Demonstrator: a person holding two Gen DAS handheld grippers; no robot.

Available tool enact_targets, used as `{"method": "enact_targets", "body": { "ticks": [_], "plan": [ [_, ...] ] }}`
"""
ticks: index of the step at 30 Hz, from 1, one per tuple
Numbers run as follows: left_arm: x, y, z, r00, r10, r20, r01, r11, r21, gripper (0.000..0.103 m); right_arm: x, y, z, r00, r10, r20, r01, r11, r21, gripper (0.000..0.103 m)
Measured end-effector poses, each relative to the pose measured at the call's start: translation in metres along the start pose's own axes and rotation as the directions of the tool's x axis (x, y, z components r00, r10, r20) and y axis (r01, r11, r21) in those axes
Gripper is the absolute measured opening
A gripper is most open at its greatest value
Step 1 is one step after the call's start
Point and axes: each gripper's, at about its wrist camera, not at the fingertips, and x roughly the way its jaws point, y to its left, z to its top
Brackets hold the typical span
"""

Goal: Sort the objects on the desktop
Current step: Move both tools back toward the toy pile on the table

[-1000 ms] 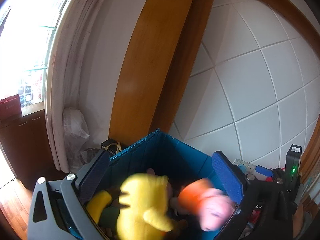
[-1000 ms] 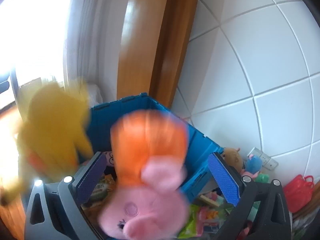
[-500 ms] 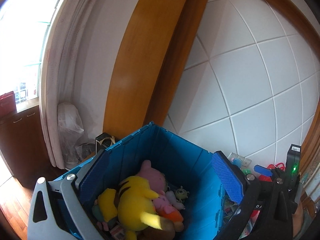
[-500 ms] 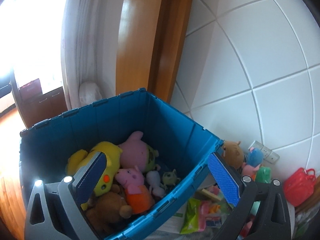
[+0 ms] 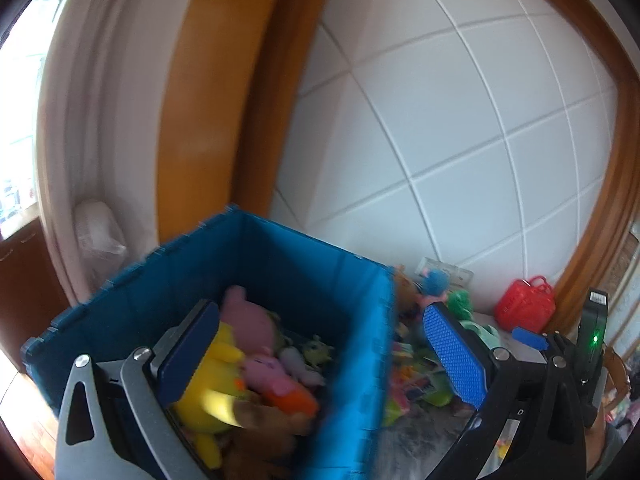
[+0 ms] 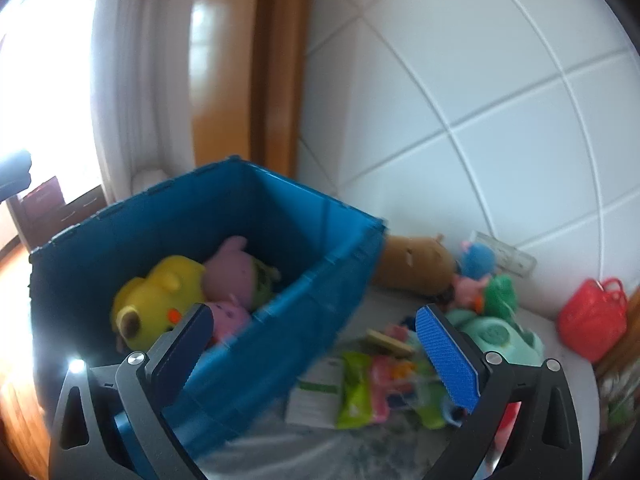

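Note:
A blue plastic crate (image 5: 360, 320) (image 6: 280, 340) holds plush toys: a yellow one (image 5: 212, 384) (image 6: 156, 296), a pink pig in an orange dress (image 5: 276, 380), a larger pink pig (image 6: 232, 268) and a brown one (image 5: 264, 420). My left gripper (image 5: 320, 356) is open and empty above the crate's right side. My right gripper (image 6: 316, 356) is open and empty over the crate's right wall. To the right of the crate lie a brown plush (image 6: 416, 264), a blue and pink pig toy (image 6: 476, 260), a mint green toy (image 6: 496, 332) and colourful packets (image 6: 376, 388).
A red basket (image 6: 592, 316) (image 5: 524, 308) stands at the far right against a wooden frame. A white tiled wall (image 6: 480, 120) lies behind the toys. A wooden door frame (image 5: 192, 120) and white curtain (image 5: 92, 120) stand behind the crate. The other gripper's body (image 5: 592, 340) shows at right.
The yellow and pink plush toys fell from the open grippers into the crate a second ago. Both grippers have since swung right, bringing the toys on the surface into view.

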Motion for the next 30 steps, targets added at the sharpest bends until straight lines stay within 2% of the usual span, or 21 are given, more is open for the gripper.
{"method": "enact_targets", "body": {
  "ticks": [5,7,11,15,18,21,25,30],
  "plan": [
    [0.031,-0.07,-0.024,0.995,-0.079,-0.059,0.082,0.996,0.042,0.103,-0.021,-0.074,-0.047,0.997,-0.062,-0.037,0.065,0.995,0.075,0.103],
    [0.05,-0.095,-0.043,0.99,-0.099,-0.098,0.105,0.993,0.061,0.103,-0.03,-0.104,-0.066,0.994,-0.089,-0.057,0.094,0.991,0.095,0.103],
    [0.089,-0.147,-0.083,0.975,-0.133,-0.177,0.152,0.984,0.097,0.103,-0.038,-0.153,-0.095,0.989,-0.112,-0.1,0.123,0.987,0.106,0.103],
    [0.127,-0.198,-0.122,0.953,-0.164,-0.256,0.201,0.971,0.128,0.103,-0.046,-0.201,-0.124,0.981,-0.134,-0.142,0.151,0.982,0.114,0.103],
    [0.153,-0.225,-0.149,0.947,-0.156,-0.281,0.206,0.966,0.157,0.103,-0.052,-0.238,-0.145,0.973,-0.15,-0.174,0.172,0.978,0.119,0.103],
    [0.184,-0.246,-0.174,0.943,-0.126,-0.308,0.197,0.957,0.212,0.103,-0.058,-0.274,-0.167,0.965,-0.165,-0.206,0.193,0.973,0.124,0.103],
    [0.228,-0.26,-0.202,0.94,-0.082,-0.33,0.191,0.93,0.313,0.103,-0.054,-0.299,-0.191,0.953,-0.159,-0.257,0.196,0.973,0.125,0.103],
    [0.288,-0.264,-0.239,0.914,-0.1,-0.393,0.27,0.873,0.406,0.103,-0.042,-0.311,-0.214,0.935,-0.147,-0.322,0.202,0.969,0.143,0.103]
  ]
}}
